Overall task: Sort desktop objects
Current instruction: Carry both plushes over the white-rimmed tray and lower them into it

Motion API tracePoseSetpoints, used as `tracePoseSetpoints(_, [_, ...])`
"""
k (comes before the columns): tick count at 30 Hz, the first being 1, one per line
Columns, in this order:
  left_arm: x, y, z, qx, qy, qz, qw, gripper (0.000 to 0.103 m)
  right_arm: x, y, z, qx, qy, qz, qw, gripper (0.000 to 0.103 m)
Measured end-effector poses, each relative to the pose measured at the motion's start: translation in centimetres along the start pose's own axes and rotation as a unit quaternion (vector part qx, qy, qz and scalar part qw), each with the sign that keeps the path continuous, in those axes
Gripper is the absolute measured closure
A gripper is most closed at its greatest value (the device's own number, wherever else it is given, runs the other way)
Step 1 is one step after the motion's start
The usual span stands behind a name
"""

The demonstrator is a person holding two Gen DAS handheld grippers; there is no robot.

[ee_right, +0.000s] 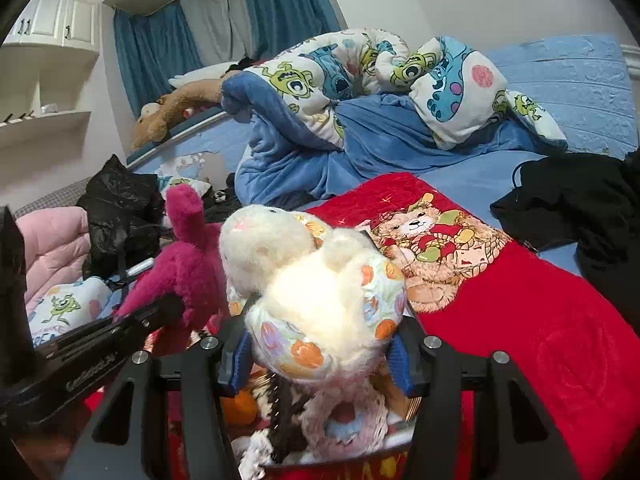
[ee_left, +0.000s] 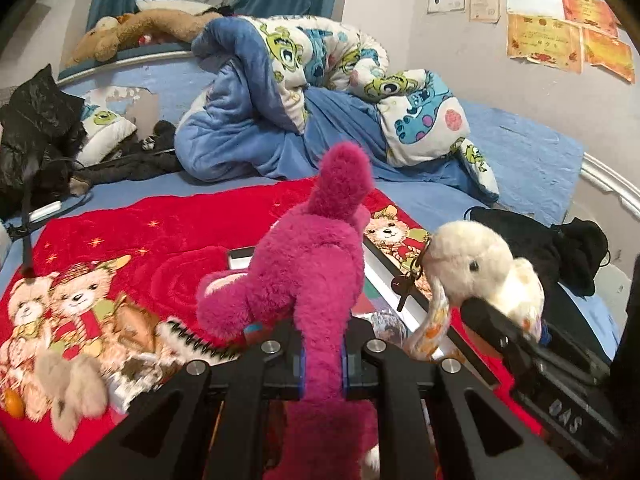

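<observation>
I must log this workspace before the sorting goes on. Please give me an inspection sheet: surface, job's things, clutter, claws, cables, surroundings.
Surface: red blanket with bear print, laid on a blue bed.
Job's things: pink plush and white plush, both lifted; more small toys and an orange below the right claw.
Clutter: black bag, black clothes, rumpled quilt.
Claws: left claw shut on pink plush; right claw shut on white plush.
Cables: a thin black cord by the black clothes.
Surroundings: blue curtains, certificates on the wall, white shelves.
</observation>
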State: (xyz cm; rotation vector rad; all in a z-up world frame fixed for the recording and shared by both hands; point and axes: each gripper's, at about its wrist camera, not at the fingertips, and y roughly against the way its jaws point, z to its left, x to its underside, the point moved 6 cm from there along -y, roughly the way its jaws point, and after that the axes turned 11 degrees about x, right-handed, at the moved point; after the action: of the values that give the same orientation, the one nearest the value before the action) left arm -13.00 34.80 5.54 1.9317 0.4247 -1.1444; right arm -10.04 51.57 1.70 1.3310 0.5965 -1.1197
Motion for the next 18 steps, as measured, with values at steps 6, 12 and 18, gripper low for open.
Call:
tracePoseSetpoints(6, [-1.1, -4.6, -0.7, 0.013, 0.003, 0.027, 0.9996, 0.091, 0.5, -2.7, -1.2, 0.002, -0.026, 0.025, 0.999, 0.049])
tracePoseSetpoints(12, [0.8, -7.8, -0.7, -0.002, 0.007, 0.067, 0.9977, 0.091, 1.7, -4.3, -1.5, 0.025, -0.017, 0.048, 0.998, 0.049])
tracePoseSetpoints(18, [2.3, -8.9, 0.5, -0.027, -0.002, 0.085, 0.9960, 0.091, 3.2, -6.2, -1.6, 0.035, -0.011, 0.084, 0.996, 0.049])
